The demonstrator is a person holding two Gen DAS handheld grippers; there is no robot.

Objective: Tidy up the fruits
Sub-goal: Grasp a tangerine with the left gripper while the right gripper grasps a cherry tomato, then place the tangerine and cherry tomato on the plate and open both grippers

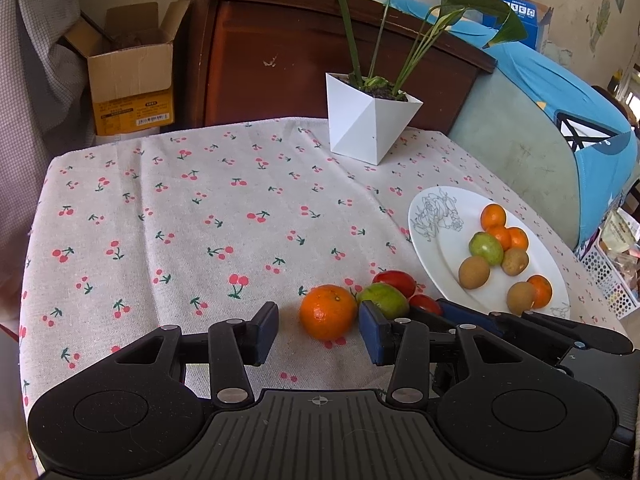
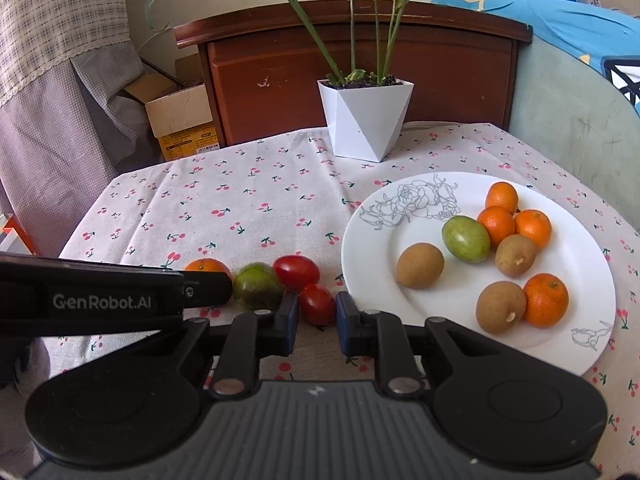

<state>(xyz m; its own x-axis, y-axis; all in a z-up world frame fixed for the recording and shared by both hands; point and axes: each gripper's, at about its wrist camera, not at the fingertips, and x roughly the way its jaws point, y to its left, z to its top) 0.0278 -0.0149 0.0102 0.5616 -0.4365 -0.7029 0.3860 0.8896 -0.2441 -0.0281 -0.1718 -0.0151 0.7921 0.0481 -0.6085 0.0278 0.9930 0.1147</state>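
Both grippers hang open over four loose fruits beside the plate (image 2: 476,344) — left gripper (image 1: 319,330) framing the mandarin (image 1: 328,312), right gripper (image 2: 317,318) the near tomato (image 2: 317,304) — so either nudge could roll the crowded neighbours.

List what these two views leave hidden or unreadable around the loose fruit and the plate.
- Right wrist view: the loose tangerine is mostly hidden behind the left hand-held gripper.
- Left wrist view: the nearer red tomato is partly covered by the right hand-held gripper; whether that one's pads touch it is unclear.
- Left wrist view: the plate near rim is hidden behind the right hand-held gripper.
- Both views: the cardboard box label print is too small to read.
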